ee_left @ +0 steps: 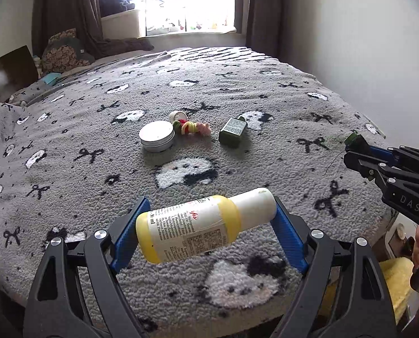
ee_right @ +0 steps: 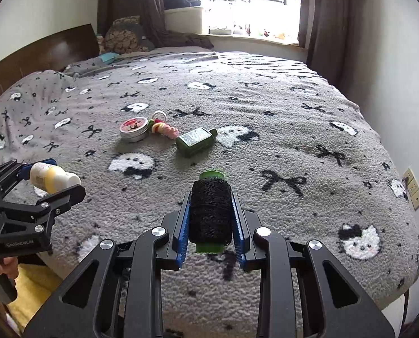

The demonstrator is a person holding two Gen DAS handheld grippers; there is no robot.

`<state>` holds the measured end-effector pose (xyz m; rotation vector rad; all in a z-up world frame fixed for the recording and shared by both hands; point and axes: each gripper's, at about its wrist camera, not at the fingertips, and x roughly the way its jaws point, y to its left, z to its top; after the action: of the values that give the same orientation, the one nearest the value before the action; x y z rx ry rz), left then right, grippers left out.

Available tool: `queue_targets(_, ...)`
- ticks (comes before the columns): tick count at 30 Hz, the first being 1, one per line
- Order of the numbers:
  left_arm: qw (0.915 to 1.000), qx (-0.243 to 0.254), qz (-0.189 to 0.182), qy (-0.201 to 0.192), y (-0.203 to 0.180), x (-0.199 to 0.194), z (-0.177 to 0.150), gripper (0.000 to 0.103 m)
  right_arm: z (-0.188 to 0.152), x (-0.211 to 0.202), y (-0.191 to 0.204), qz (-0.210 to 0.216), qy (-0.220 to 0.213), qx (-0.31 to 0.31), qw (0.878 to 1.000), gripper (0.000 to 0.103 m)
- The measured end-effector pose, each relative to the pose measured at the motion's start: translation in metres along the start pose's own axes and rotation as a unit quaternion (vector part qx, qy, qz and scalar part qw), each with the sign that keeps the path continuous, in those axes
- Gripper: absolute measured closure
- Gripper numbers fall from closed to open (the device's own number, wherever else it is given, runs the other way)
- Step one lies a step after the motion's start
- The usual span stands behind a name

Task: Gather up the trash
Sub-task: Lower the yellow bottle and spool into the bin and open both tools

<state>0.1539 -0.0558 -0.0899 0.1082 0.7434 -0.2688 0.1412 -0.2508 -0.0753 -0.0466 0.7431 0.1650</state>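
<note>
My left gripper [ee_left: 209,219] is shut on a yellow bottle [ee_left: 203,225] with a white cap, held crosswise above the near edge of the bed; it also shows in the right wrist view [ee_right: 53,178]. My right gripper [ee_right: 210,219] is shut on a black thread spool [ee_right: 210,211] with a green core; in the left wrist view its green tip [ee_left: 353,139] pokes out of the fingers. On the grey blanket lie a round metal tin [ee_left: 156,136] [ee_right: 134,129], a bunch of coloured hair ties [ee_left: 192,127] [ee_right: 163,128] and a dark green bottle [ee_left: 233,131] [ee_right: 196,140].
The bed [ee_left: 237,84] is covered by a grey blanket with cat and bow patterns. Pillows [ee_left: 65,50] and a dark headboard [ee_right: 54,48] are at the far left. A window with curtains is behind. A yellow cloth [ee_left: 395,278] lies below the bed's near edge. A wall socket [ee_right: 413,188] is at right.
</note>
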Motion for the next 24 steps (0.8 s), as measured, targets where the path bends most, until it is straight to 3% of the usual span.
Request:
queue_targets(11, 0.9996, 0.020, -0.012, -0.013, -0.028, -0.060, -0.056, 0.023, -0.045, -0.054, 0.014, 0.019, -0.013, -0.007, 1.000, 0.075)
queue_targets(24, 0.9984, 0.009, -0.019, 0.052, -0.037, -0.065, -0.160, 0.023, -0.141, -0.059, 0.030, 0.035, 0.053, -0.003, 0.998, 0.075)
